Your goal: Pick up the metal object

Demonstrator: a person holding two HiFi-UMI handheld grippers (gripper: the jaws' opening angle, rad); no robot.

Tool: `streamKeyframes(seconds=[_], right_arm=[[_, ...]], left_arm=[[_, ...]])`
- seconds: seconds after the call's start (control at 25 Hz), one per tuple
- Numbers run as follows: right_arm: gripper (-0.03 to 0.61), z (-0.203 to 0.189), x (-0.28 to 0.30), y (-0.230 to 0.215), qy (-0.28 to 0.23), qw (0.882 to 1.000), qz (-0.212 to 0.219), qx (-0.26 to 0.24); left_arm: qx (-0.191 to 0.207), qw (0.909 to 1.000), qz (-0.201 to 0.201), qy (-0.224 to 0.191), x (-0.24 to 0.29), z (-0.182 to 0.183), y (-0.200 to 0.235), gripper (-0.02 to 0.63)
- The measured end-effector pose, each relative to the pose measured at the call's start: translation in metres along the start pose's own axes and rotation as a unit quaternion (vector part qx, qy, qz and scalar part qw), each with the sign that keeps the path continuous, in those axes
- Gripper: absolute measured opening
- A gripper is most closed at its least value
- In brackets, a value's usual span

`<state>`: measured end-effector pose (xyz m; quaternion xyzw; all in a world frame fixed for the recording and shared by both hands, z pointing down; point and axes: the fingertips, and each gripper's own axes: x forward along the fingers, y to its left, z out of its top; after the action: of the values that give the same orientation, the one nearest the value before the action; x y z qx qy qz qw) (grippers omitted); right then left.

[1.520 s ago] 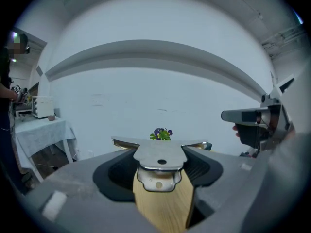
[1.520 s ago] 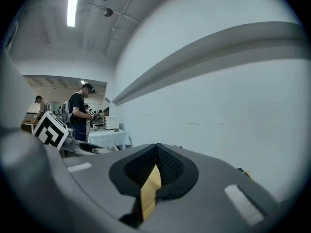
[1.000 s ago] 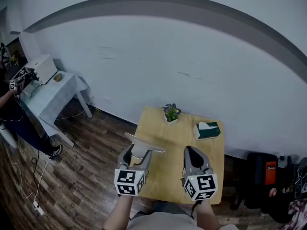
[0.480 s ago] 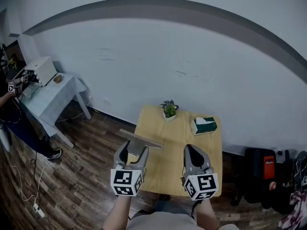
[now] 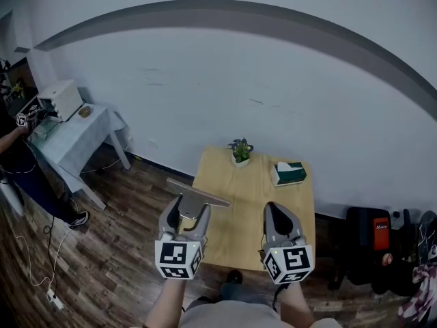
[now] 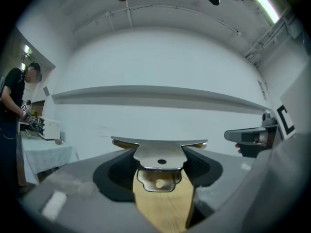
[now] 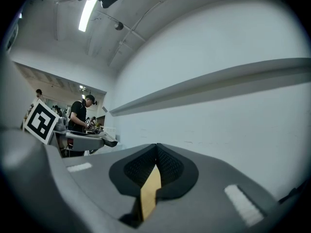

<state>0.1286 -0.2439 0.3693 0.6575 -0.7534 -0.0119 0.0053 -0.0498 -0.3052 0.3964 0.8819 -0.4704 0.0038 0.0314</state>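
**Worktop** (image 5: 254,214): pale wood and the largest item we list. It carries only two small things at its far edge. The near part is bare.

**Left hand-held gripper** (image 5: 191,214): its jaws stand wide and are clamped on the metal object. We see it over the near left corner of the worktop.

**Right hand-held gripper** (image 5: 280,219): its jaws are closed together with nothing between them. It hangs over the near right part of the worktop.

**Metal object** (image 5: 199,195): a flat T-shaped plate with a long straight crossbar and a shorter tab that has a hole through it.
- Position: it is off the worktop, in the left hand-held gripper (image 6: 160,171). The tab sits between the pads and the crossbar juts out past the jaw tips, lying across them.
- Handling: we judge it stiff, thin and fairly light. Its smooth, shiny faces are likely to slide on the pads, and it is not fragile.
- Where to hold: the tab is the sound place, gripped across its two side edges, as it is now. The long crossbar would swing if the grip were off centre, so we would keep the tab centred and the plate level.

**Tissue box** (image 5: 289,173): green, at the far right of the worktop, well apart from both grippers.

**Potted plant** (image 5: 240,151): small, at the far edge, left of the tissue box.
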Motion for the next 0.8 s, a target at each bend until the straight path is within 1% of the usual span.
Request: streamKeyframes(seconds=[0.24, 0.36, 0.8], right_arm=[[0.002, 0.009, -0.022, 0.003, -0.011, 1.000, -0.015, -0.013], [0.002, 0.012, -0.032, 0.007, -0.013, 1.000, -0.017, -0.020], [0.002, 0.015, -0.065, 0.020, -0.024, 0.999, -0.025, -0.033]], left_arm=[[0.018, 0.9997, -0.004, -0.016, -0.021, 0.010, -0.009, 0.302], [0.025, 0.9994, -0.003, -0.023, -0.031, 0.014, -0.011, 0.302], [0.028, 0.9987, -0.002, -0.043, -0.063, 0.027, -0.011, 0.302]])
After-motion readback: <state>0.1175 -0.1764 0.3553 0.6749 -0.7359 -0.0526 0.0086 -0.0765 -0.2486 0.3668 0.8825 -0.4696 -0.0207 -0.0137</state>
